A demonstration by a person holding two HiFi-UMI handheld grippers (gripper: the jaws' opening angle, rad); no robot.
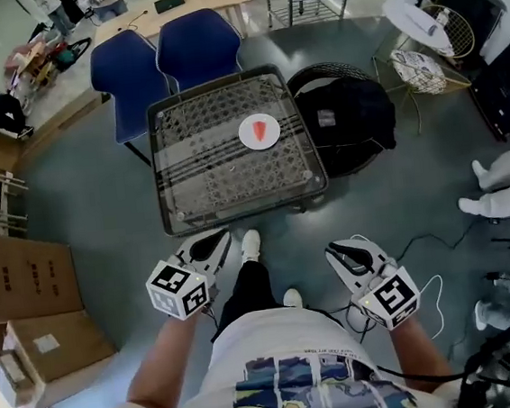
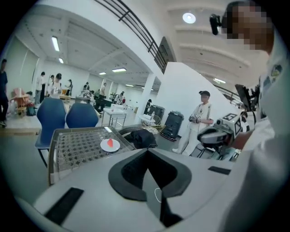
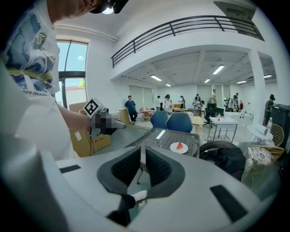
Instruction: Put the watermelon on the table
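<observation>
A red watermelon slice [image 1: 262, 132] lies on a small white plate [image 1: 246, 126] on the glass-topped table [image 1: 206, 167], right of the table's middle. Both grippers hang near my body, well short of the table's near edge. My left gripper [image 1: 210, 244] is shut with nothing between its jaws; its own view shows the jaws meeting [image 2: 147, 152] and the slice [image 2: 109, 143] far off. My right gripper [image 1: 344, 254] stands slightly open and empty; in its own view a narrow gap [image 3: 142, 156] shows, with the slice [image 3: 179, 146] beyond.
Two blue chairs [image 1: 167, 58] stand behind the table. A black bag on a round seat [image 1: 345, 112] sits at its right. Cardboard boxes [image 1: 19, 287] are on the left, cables [image 1: 422, 244] on the floor at right. A person in white [image 2: 199, 120] stands in the background.
</observation>
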